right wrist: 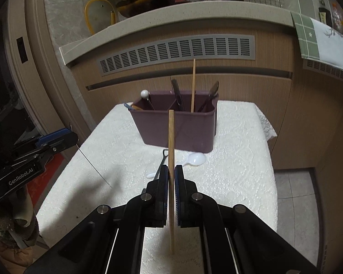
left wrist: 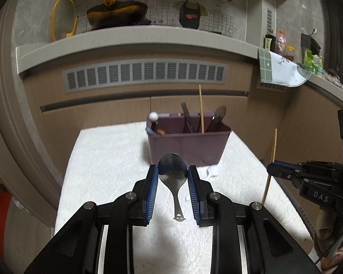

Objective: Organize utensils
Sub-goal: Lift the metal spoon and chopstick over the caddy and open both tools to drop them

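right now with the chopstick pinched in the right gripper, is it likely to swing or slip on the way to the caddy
Probably stiff: the wooden chopstick stands straight with no bend. It may pivot, since the right gripper clamps one narrow spot near mid-length, leaving long ends free above and below. Slipping seems less likely, as the ribbed blue pads press on both sides. It looks light for its length.

Lower ends of the utensils standing inside the purple caddy [left wrist: 189, 143] hidden by its front wall, white plastic spoon [right wrist: 195, 159] before the caddy partly covered by the held chopstick [right wrist: 171, 146], thin dark utensil [right wrist: 160, 166] beside it (kind unclear) running under the right gripper [right wrist: 171, 171], wall lettering above the caddy too small to read.
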The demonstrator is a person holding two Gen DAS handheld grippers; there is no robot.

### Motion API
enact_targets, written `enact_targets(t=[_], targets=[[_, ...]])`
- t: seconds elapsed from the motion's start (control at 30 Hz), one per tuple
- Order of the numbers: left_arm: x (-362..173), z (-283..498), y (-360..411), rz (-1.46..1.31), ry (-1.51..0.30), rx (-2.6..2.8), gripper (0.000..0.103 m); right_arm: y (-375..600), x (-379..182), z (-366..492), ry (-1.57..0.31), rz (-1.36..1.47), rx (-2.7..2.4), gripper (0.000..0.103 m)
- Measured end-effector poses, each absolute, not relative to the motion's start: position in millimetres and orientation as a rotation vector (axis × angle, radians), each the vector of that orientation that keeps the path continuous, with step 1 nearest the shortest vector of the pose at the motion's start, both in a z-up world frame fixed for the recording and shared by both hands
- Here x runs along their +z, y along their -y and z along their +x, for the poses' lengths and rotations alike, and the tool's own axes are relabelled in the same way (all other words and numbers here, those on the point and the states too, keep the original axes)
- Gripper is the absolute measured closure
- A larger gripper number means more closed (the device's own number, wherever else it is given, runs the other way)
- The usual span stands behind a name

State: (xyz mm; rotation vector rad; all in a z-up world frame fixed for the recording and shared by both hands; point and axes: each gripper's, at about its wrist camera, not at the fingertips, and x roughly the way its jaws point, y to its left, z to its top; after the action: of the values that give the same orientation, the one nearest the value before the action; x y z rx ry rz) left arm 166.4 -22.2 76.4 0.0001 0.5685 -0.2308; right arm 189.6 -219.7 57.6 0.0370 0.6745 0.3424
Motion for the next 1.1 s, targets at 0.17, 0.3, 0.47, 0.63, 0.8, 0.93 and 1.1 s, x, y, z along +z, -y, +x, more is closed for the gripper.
enact_targets(t=[0.17, 0.3, 0.47, 0.63, 0.8, 0.93, 1.1], targets=[[106, 175, 26, 0.011, -0.509, -0.252, 0.075, 219, 97, 193, -0.581, 0.017, 0.359, 0.098], [153, 189, 25, 0.015, -0.405, -0.264, 0.075, 218, 161, 200, -0.43, -0.024, 0.355, 0.098], [204, 219, 21, -0.009, -0.31, -0.292, 0.075, 215, 222, 219, -0.287, -0.057, 0.315, 0.098], [209, 261, 18, -0.023, -0.296, -0.289, 0.075, 210, 233, 257, -0.27, -0.071, 0.287, 0.098], [185, 304, 18, -0.042, -0.369, -0.299, 0.075, 205, 206, 300, -0.343, -0.075, 0.27, 0.098], [155, 335, 20, -0.058, -0.449, -0.313, 0.075, 204, 169, 331, -0.435, -0.071, 0.264, 0.098], [118, 358, 26, -0.07, -0.547, -0.331, 0.075, 207, 132, 358, -0.548, -0.041, 0.271, 0.097]])
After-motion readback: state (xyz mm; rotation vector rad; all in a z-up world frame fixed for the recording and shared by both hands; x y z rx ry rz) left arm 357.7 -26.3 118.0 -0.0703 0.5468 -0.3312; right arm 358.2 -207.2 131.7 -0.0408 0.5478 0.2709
